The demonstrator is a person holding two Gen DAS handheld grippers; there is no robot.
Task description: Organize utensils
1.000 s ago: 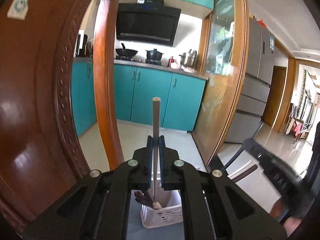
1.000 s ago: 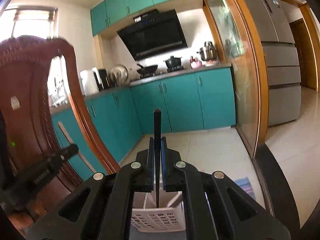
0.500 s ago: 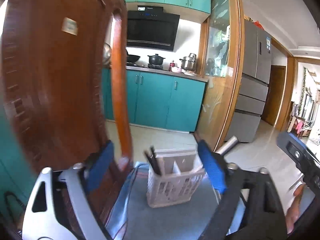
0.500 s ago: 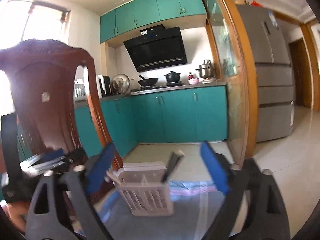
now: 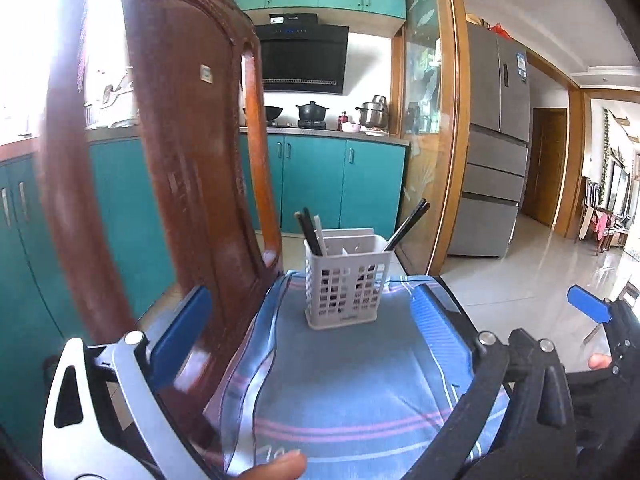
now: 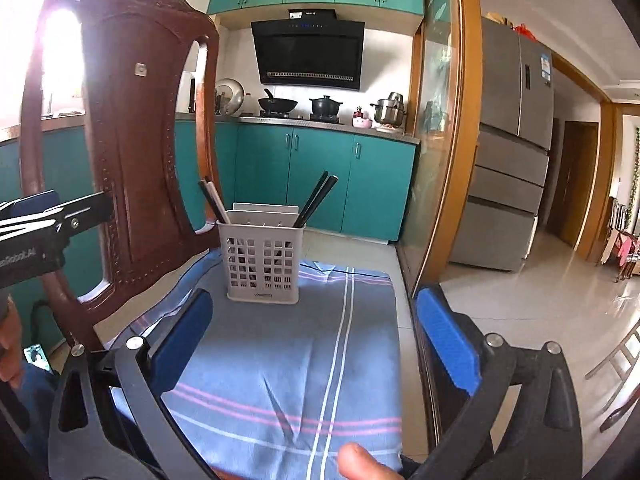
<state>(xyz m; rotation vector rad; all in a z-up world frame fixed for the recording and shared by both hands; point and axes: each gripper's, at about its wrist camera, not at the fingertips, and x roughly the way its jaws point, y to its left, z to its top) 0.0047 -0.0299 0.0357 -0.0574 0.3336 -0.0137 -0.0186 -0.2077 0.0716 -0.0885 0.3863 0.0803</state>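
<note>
Chopsticks (image 6: 314, 200) lean in a white slotted basket (image 6: 263, 256), well ahead of the left gripper (image 5: 308, 332) and right gripper (image 6: 316, 340), both spread wide, empty.

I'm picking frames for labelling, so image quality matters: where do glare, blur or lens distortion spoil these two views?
Left wrist view: window glare whites out the upper left, and the close chair back is smeared. Right wrist view: glare flares beside the chair back; the utensil basket is sharp. Both views bend the door frame.
</note>
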